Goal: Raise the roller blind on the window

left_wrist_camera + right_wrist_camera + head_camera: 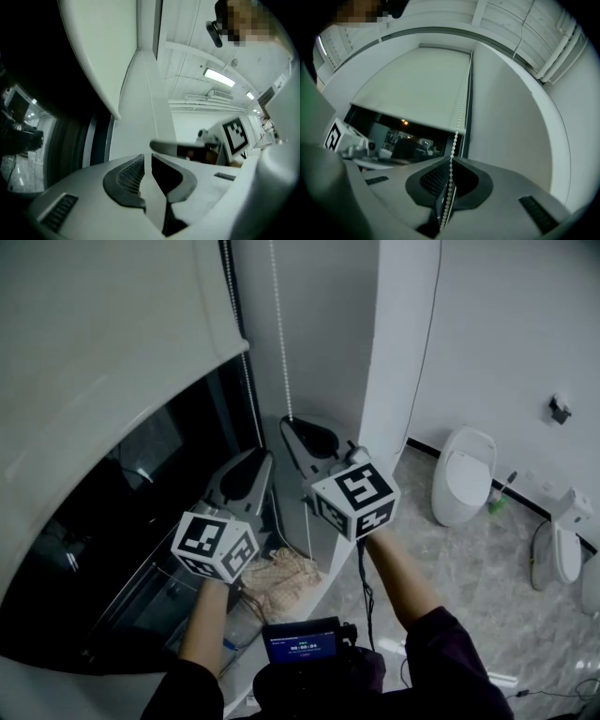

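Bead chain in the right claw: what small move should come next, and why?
Probably a short, steady pull downward with the right claw: it is shut on the bead chain, which runs straight up beside the blind, and the blind covers the upper part of the window.

I see the roller blind (pixel 103 343) in plain creamy white. Its bead chain (pixel 457 126) is white too, against black window glass (pixel 141 521). The left gripper (pixel 246 472) and right gripper (pixel 309 439) are pale grey with dark, mesh-patterned jaws. Their cubes (pixel 216 545) carry black-and-white square markers. The floor (pixel 487 587) is grey and marbled, the toilet (pixel 462 474) white.
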